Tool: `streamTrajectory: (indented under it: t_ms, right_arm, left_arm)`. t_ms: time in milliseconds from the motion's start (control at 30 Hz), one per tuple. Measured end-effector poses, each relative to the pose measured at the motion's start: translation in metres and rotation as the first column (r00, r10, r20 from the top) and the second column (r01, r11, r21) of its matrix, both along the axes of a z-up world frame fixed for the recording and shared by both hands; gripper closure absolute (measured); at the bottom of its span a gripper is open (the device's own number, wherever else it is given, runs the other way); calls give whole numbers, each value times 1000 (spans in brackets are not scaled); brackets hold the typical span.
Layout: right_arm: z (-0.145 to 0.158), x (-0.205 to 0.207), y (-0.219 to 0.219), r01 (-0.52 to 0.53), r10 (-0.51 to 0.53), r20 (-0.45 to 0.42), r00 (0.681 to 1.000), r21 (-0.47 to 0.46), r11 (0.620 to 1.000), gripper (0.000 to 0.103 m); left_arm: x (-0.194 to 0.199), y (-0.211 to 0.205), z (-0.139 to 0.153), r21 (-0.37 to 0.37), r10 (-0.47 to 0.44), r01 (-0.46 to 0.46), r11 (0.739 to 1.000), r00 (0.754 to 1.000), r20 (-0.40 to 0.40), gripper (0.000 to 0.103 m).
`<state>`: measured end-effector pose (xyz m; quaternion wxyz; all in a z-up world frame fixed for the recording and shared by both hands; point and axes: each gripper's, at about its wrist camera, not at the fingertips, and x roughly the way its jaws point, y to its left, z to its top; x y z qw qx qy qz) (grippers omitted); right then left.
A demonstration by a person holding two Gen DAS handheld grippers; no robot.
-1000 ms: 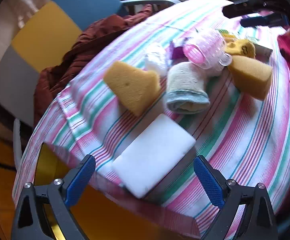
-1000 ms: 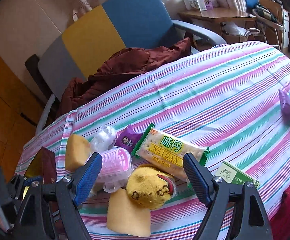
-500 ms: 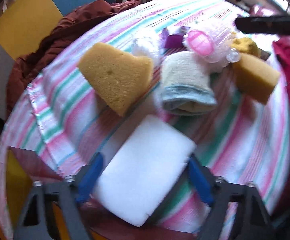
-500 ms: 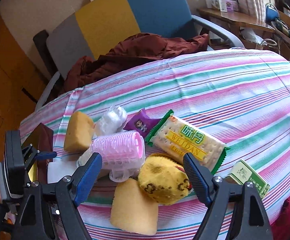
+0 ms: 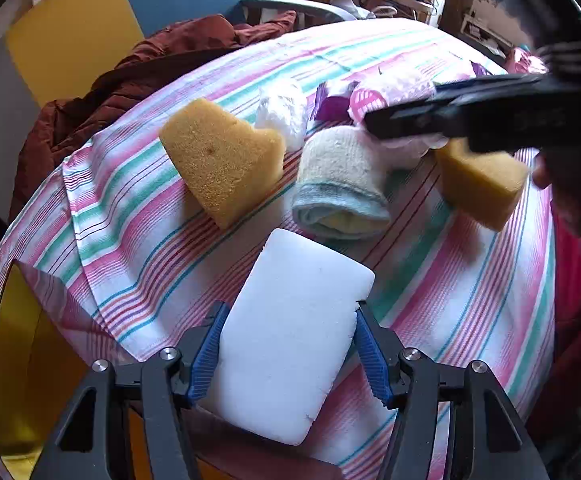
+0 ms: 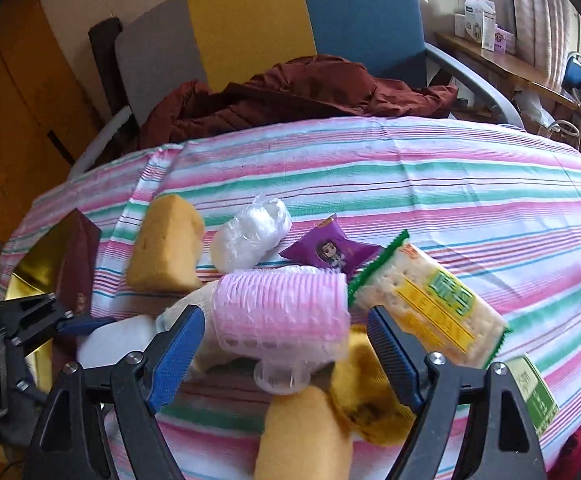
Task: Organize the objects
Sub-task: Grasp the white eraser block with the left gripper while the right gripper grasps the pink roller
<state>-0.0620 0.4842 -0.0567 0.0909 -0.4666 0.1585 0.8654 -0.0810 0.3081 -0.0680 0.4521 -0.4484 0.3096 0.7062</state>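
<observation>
Closing in: left tool (image 5: 288,354) jaws just narrowed onto white foam block (image 5: 290,332) at counter (image 5: 470,300) edge, pads touching its long sides, prob. for lift. Right tool (image 6: 286,346) wide open, straddling pink roller (image 6: 282,312), no contact.

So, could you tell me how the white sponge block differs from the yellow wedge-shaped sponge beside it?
The white sponge block is rectangular and smooth; the yellow wedge sponge is tapered and visibly porous. The white block lies flat at the table edge between the left gripper pads, which have just been closing on it; the yellow wedge lies free, farther in. Both rest on the striped tablecloth.
</observation>
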Motion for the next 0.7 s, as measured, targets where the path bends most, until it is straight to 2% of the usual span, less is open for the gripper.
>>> streamTrajectory:
  t_ms: [33,67,167,267,400,467,567,633,700]
  right_arm:
    - [-3,-2,-1,-6,6,9,1000,4,1000,20]
    - [-3,-1,-2,-2,2,8,1000,15,1000,35]
    - [4,6,3,-2,1,-36,999,-20,1000,34]
    - [20,15,10,-3,-5,-115,993,-69,998,34]
    - [41,27,16,-23,-8,-221,975,-140,990,34]
    - [49,31,12,-48,11,-252,968,-142,989,34]
    - [55,32,-5,-102,62,-264,962,-141,985,34]
    - [56,32,-20,-138,100,-253,962,-138,981,34]
    - [58,30,-39,-183,150,-240,959,-123,975,34]
  left_arm:
    - [4,-2,2,9,6,-6,1000,1000,2,41]
    - [7,-4,6,23,13,-13,1000,1000,4,41]
    - [12,-12,19,74,45,-47,996,999,28,41]
    - [13,-22,41,133,91,-94,987,995,31,41]
    - [5,-50,73,226,173,-177,958,984,38,41]
    - [-3,-65,85,272,221,-227,935,974,54,41]
    - [-3,-101,107,337,318,-319,886,946,60,40]
    - [-8,-129,113,368,394,-387,846,917,60,40]
    - [-14,-164,117,388,475,-469,793,876,87,40]
